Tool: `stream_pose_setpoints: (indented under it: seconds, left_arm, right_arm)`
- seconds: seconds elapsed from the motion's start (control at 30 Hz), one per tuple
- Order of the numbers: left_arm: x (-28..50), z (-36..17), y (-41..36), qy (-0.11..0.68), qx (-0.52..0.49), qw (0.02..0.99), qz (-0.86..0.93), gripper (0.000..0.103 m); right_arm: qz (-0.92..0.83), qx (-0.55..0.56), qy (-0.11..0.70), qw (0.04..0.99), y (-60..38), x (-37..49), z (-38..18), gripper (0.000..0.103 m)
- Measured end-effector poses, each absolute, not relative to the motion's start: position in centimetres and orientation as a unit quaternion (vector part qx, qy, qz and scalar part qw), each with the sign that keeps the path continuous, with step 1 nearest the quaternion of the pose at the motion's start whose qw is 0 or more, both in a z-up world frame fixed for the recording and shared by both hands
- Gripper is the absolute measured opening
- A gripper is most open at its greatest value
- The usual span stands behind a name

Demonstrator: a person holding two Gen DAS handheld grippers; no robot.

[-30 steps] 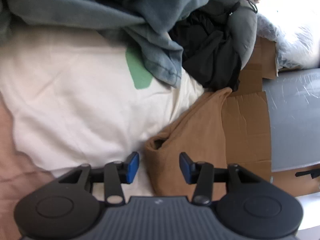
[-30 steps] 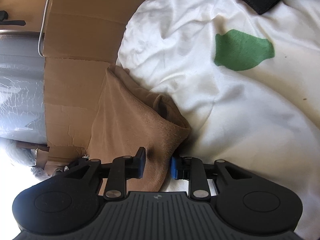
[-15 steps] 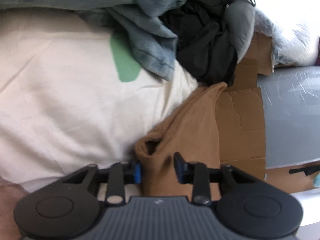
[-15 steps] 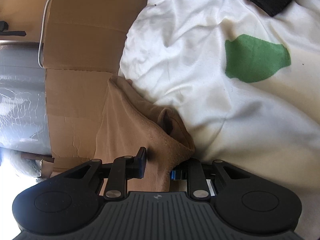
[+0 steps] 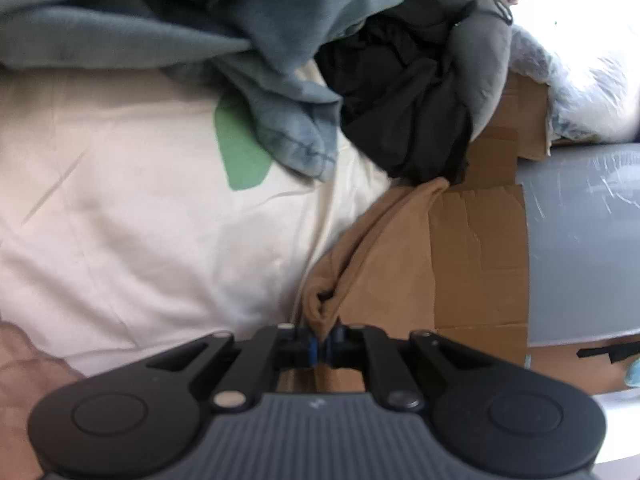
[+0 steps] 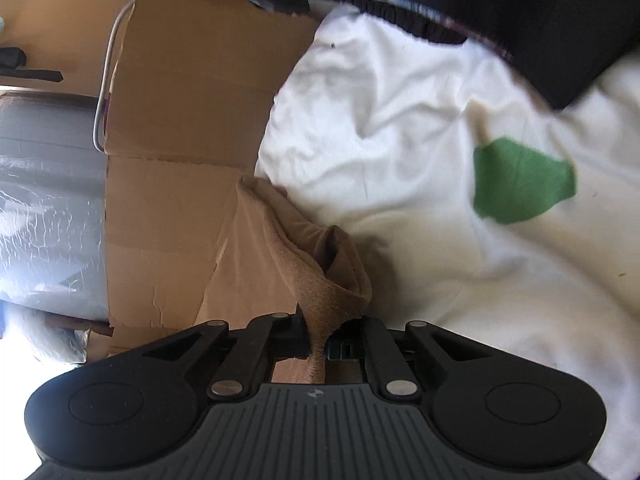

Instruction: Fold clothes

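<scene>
A tan brown garment (image 5: 380,256) lies bunched along the edge of a white sheet with a green patch (image 5: 240,160), partly over flattened cardboard (image 5: 476,264). My left gripper (image 5: 319,350) is shut on one end of the garment's thick hem. In the right wrist view the same tan garment (image 6: 280,248) runs up from my right gripper (image 6: 318,350), which is shut on its ribbed hem. The hem's opening gapes just above each gripper.
A pile of blue-grey denim (image 5: 256,60), black (image 5: 400,112) and grey clothes sits at the back of the left wrist view. A grey plastic-wrapped surface (image 5: 580,240) lies right of the cardboard. A black item (image 6: 520,12) lies on the white sheet (image 6: 440,300).
Both grippers closed from open onto the tan garment's hem, pinching it between the pads. Both moved slightly nearer the garment.
</scene>
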State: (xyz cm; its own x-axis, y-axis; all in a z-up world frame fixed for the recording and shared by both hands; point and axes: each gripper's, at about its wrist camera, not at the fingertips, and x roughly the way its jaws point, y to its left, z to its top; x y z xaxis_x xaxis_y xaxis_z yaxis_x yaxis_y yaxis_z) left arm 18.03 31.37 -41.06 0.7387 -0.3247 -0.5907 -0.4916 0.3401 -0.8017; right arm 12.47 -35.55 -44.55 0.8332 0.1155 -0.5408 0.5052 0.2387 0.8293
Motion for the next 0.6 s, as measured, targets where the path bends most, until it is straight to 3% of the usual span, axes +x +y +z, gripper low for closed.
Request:
stream_pose_setpoints:
  seconds: [0.6]
  left_arm:
    - [13.5,-39.5,30.7,0.416,-0.548,0.722,0.068,0.004]
  right_arm:
    - [-0.149,0.583,0.300,0.740,-35.7,5.0,-42.1,0.003]
